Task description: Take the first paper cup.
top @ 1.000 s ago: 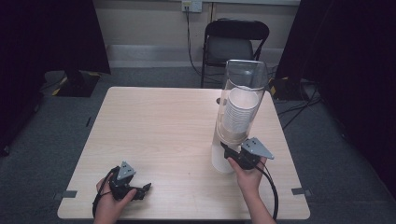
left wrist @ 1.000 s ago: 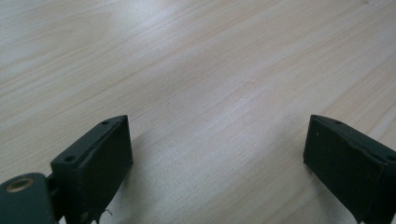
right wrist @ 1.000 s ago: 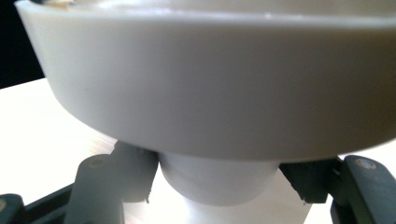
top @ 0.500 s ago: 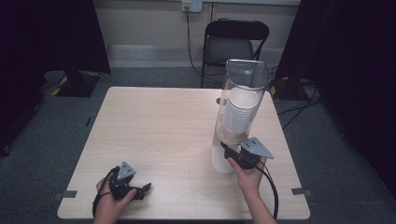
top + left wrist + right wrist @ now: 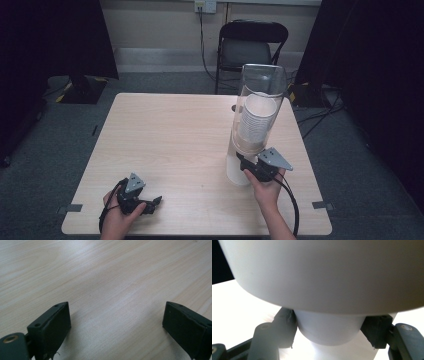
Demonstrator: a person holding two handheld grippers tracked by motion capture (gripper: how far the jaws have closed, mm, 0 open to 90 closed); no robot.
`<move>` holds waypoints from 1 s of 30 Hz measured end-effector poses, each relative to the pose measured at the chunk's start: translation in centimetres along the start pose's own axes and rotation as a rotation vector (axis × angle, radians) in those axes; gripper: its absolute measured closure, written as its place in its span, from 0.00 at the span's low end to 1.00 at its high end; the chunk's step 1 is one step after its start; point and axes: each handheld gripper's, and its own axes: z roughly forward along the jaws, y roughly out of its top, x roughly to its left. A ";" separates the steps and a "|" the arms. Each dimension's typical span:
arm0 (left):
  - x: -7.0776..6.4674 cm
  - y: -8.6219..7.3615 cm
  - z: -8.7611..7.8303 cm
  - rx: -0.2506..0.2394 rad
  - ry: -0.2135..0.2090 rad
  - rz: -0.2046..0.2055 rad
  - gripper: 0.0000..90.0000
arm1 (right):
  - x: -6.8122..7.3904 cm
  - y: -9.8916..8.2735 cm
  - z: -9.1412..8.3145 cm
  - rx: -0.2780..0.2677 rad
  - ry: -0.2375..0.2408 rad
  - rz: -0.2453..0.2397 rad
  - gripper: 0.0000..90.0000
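A tall clear tube dispenser (image 5: 261,107) stands at the right of the wooden table (image 5: 165,135), with a stack of white cups (image 5: 255,122) inside. The lowest white cup (image 5: 235,172) sticks out under it. My right gripper (image 5: 245,166) is shut on that cup. In the right gripper view both pads (image 5: 285,326) press the cup's narrow end (image 5: 329,331) from either side, below a wide white body (image 5: 324,272). Its jaws have just been closing with the cup between them. My left gripper (image 5: 154,202) rests open near the front left edge, its jaws wide apart over bare wood (image 5: 112,277).
A black chair (image 5: 252,47) stands behind the table's far edge. Dark curtains hang at both sides. Cables run across the grey floor at the right. The right gripper's cable (image 5: 292,205) trails off the front edge.
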 end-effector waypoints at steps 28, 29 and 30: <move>0.0 0.0 0.0 0.003 -0.005 0.006 0.08 | -0.1 -3.2 0.9 0.200 -0.015 -0.037 0.42; -0.1 0.0 0.0 0.001 -0.009 0.004 0.08 | 0.2 -4.5 0.5 0.170 -0.015 -0.026 0.41; -0.1 0.0 0.1 0.001 -0.013 0.003 0.08 | 0.3 -4.5 0.6 0.185 -0.001 -0.011 0.41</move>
